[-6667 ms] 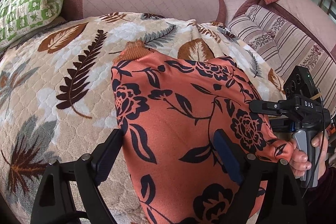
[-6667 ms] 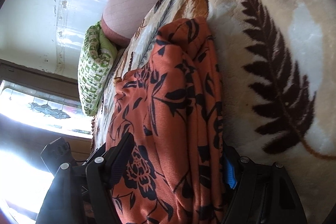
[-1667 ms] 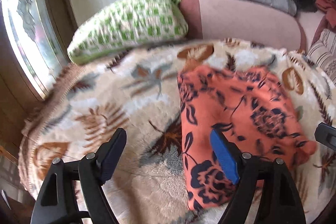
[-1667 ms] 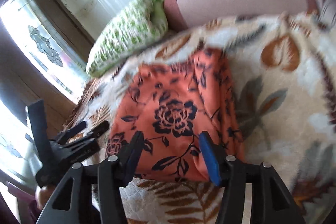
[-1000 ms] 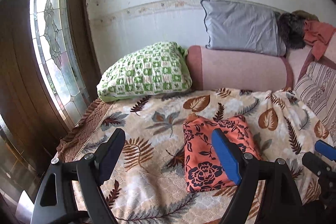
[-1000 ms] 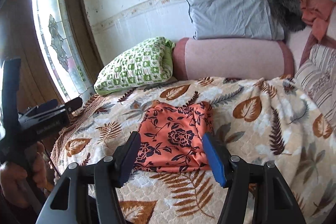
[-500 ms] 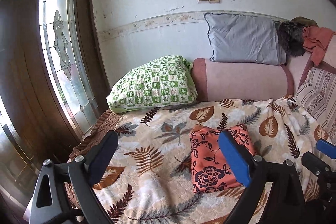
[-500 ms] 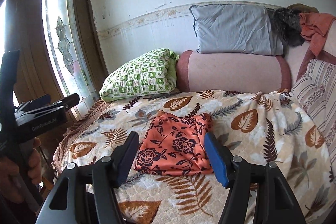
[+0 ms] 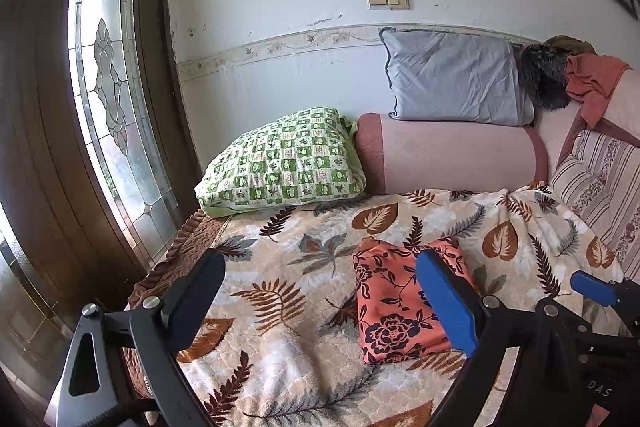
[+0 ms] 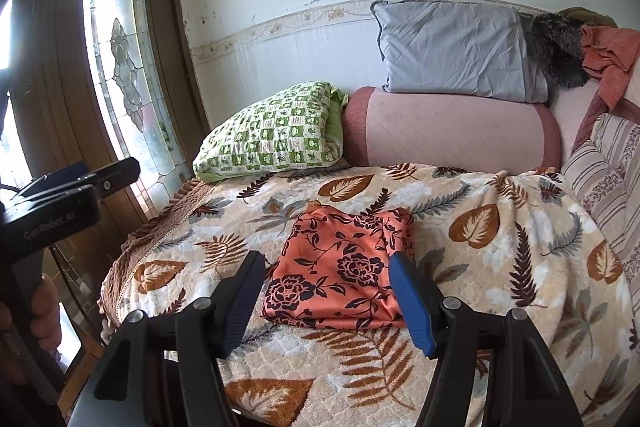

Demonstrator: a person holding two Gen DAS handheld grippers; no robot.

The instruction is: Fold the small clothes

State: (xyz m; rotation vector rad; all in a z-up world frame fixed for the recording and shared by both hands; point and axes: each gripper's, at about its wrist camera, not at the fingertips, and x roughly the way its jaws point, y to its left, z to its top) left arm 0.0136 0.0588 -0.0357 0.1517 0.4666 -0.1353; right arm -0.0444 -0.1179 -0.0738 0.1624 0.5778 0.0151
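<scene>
From the left wrist view, my left gripper (image 9: 320, 301) fills the bottom of the frame with its jaws spread wide and nothing between them; only the leaf-print blanket (image 9: 280, 291) shows through the gap. Just right of centre, low in that frame, the orange floral garment (image 9: 394, 307) lies on the blanket as a folded packet, partly behind my blue right-hand finger, untouched by either tool. At the far right edge the tip of my right gripper (image 9: 592, 289) pokes in.

In the right wrist view, the left tool sits at the left edge with a hand (image 10: 44, 311) on its grip. At centre the garment (image 10: 340, 271) rests flat, well clear of the green checked pillow (image 10: 272, 135) at upper left. My right gripper (image 10: 324, 301) hangs at the bottom, jaws moderately apart and empty, framing the packet's near edge without pressing on it.

I judge the cloth light, limp and rather slick, given its sheen; layers would likely slide over each other. The fold looks done to me. If I had to tidy it, I'd pinch the stacked near edge or a corner through all layers, not the top sheet alone.
</scene>
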